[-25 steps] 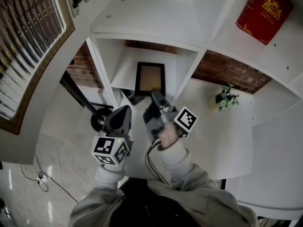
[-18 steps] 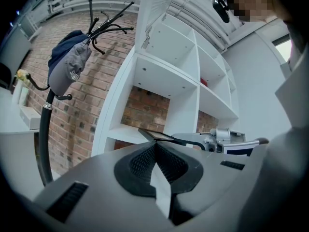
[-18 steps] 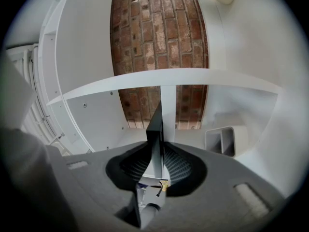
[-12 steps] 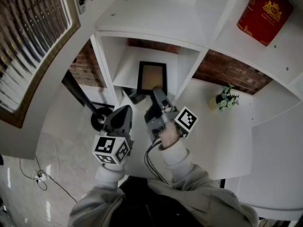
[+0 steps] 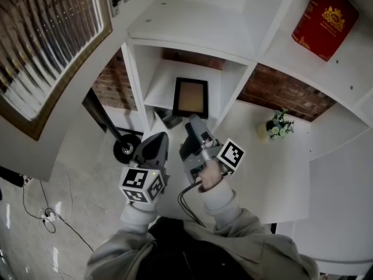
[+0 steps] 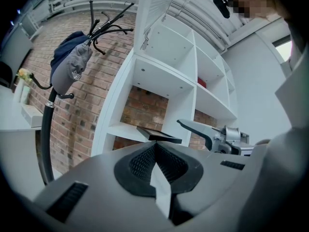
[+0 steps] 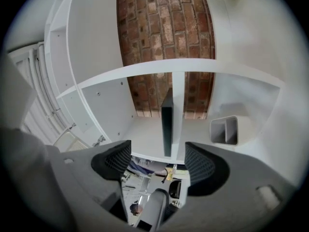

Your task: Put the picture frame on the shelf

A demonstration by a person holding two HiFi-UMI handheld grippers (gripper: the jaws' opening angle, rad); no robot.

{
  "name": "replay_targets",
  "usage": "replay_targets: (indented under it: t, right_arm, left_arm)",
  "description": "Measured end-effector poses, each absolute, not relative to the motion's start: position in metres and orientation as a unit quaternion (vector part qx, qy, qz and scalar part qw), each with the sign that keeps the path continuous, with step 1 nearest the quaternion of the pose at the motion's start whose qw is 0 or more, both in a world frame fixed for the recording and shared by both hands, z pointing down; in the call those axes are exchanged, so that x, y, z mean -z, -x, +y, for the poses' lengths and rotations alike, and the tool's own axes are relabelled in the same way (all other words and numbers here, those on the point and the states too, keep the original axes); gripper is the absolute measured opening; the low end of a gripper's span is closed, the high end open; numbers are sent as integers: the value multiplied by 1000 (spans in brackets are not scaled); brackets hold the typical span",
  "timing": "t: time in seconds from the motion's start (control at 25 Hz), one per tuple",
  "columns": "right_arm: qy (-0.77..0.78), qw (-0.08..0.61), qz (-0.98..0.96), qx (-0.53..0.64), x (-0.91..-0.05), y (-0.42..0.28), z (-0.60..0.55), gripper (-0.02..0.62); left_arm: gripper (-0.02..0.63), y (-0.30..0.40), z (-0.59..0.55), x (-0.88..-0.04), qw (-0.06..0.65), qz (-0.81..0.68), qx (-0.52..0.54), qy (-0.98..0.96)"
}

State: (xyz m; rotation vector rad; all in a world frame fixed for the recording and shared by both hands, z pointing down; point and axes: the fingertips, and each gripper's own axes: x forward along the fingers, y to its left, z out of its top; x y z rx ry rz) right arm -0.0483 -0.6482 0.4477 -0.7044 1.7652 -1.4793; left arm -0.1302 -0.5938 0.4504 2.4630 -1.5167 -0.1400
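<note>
The black picture frame [image 5: 190,97] with a tan inside stands in a compartment of the white shelf [image 5: 152,92]. In the right gripper view the picture frame [image 7: 167,123] shows edge-on, upright on the shelf board, just beyond the tips. My right gripper [image 5: 196,123] [image 7: 158,156] is just in front of that compartment. Its jaws are opening and nothing is between the pads. My left gripper [image 5: 156,143] [image 6: 154,151] hangs lower left of the compartment, shut and empty. Past its tips it sees the frame [image 6: 159,135] and the right gripper [image 6: 208,131].
A red book [image 5: 323,15] lies on an upper right shelf. A small potted plant [image 5: 277,124] stands in the compartment to the right. A coat stand [image 6: 72,66] with a round base [image 5: 125,150] is left of the shelf. A slatted door [image 5: 46,45] hangs open at upper left.
The right gripper's tip, which touched the frame's lower edge a second ago, now sits a little back from it. The frame stays in the compartment. The left gripper has barely moved.
</note>
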Motion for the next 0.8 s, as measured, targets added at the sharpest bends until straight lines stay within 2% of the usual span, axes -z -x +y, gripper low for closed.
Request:
replay_targets:
  t: [0.12, 0.24, 0.28, 0.44, 0.64, 0.8]
  right_arm:
    - [238, 352, 704, 569, -440, 55, -631, 342]
    - [236, 315, 734, 553, -439, 56, -608, 336]
    - [249, 299, 744, 543, -441, 53, -600, 290]
    - [305, 235, 793, 472, -441, 35, -572, 16]
    - [359, 118, 871, 314, -429, 25, -527, 0]
    - [373, 103, 880, 273, -427, 13, -496, 0]
  left_arm:
    - [3, 129, -586, -451, 123, -524, 48, -841]
    - [3, 125, -575, -452, 128, -526, 46, -840]
    - [3, 123, -570, -453, 131, -525, 46, -840]
    - [3, 113, -549, -457, 142, -525, 43, -838]
    - [3, 91, -514, -456, 153, -524, 42, -837]
    - [3, 82, -486, -461, 153, -533, 33, -831]
